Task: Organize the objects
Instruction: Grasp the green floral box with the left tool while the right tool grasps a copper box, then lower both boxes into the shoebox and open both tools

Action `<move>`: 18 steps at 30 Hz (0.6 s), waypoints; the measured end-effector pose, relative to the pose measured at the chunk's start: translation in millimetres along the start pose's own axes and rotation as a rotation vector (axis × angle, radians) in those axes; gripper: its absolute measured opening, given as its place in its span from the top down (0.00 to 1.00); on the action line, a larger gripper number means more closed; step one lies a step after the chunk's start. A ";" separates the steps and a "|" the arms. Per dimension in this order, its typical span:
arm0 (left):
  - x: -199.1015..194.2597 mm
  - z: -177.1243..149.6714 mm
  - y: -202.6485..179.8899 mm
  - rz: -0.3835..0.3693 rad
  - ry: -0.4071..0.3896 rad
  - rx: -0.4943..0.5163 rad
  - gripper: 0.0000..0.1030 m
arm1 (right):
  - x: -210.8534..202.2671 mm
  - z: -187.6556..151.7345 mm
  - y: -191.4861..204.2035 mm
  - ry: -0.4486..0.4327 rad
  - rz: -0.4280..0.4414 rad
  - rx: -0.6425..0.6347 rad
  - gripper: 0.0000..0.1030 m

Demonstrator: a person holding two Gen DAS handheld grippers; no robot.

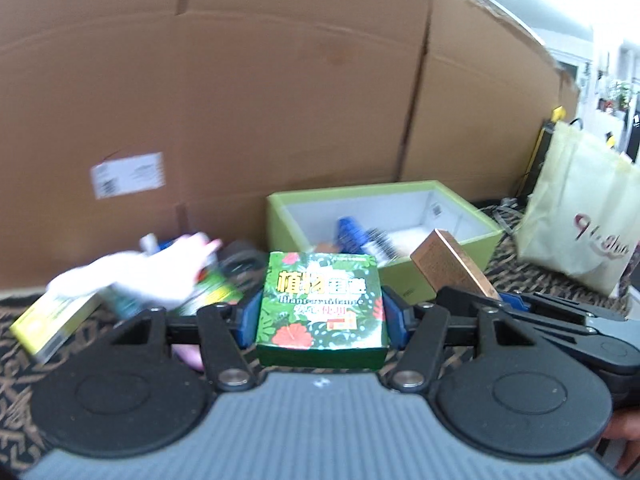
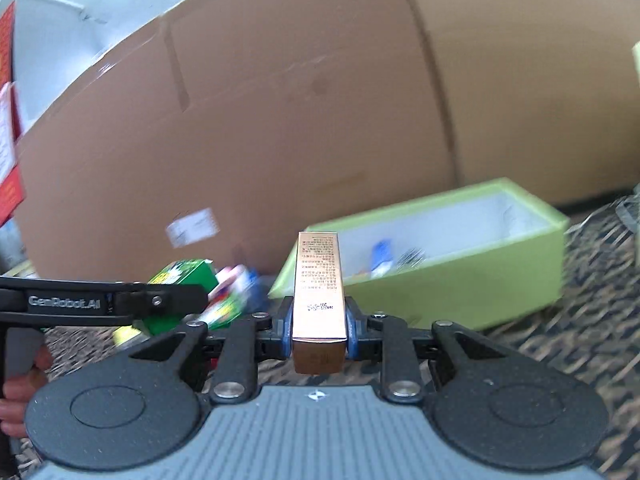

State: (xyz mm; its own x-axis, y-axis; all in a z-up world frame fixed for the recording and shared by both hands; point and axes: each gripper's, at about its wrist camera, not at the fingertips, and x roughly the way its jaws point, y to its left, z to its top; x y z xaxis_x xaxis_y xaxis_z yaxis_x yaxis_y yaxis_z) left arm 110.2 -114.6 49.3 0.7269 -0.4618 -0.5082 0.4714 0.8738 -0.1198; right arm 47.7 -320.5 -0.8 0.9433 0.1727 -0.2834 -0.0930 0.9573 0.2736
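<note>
My left gripper point(image 1: 322, 314) is shut on a green flowered box point(image 1: 322, 304) and holds it above the patterned cloth, in front of the lime-green open box point(image 1: 280, 216). My right gripper point(image 2: 318, 330) is shut on a long copper-coloured box point(image 2: 318, 280); that box also shows in the left wrist view point(image 1: 452, 264), just right of the green one. The lime-green open box point(image 2: 460, 292) lies ahead and to the right in the right wrist view, with a blue item point(image 2: 382, 258) and other small things inside. The green flowered box also shows at the left in the right wrist view point(image 2: 184, 280).
A big cardboard wall point(image 1: 240, 100) stands behind everything. A blurred heap of packets and bottles point(image 1: 152, 276) lies to the left on the patterned cloth point(image 1: 24, 364). A pale tote bag point(image 1: 580, 208) stands at the right.
</note>
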 end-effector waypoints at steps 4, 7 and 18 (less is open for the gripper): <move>27.9 25.7 -23.4 -0.058 -0.005 -0.003 0.42 | 5.0 23.5 -19.6 -0.057 -0.099 -0.051 0.73; 56.8 43.9 -38.0 -0.106 0.007 -0.030 0.42 | 12.9 40.0 -38.1 -0.076 -0.163 -0.094 0.73; 179.4 83.2 -83.1 -0.154 0.045 -0.055 0.42 | 89.1 61.3 -95.3 0.011 -0.303 -0.195 0.73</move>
State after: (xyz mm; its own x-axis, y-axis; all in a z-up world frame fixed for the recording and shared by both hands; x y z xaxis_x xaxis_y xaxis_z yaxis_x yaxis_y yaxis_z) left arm 243.0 -282.7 39.0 0.6244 -0.5844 -0.5182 0.5463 0.8010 -0.2450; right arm 160.1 -410.5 4.2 0.9340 -0.1244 -0.3349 0.1304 0.9915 -0.0047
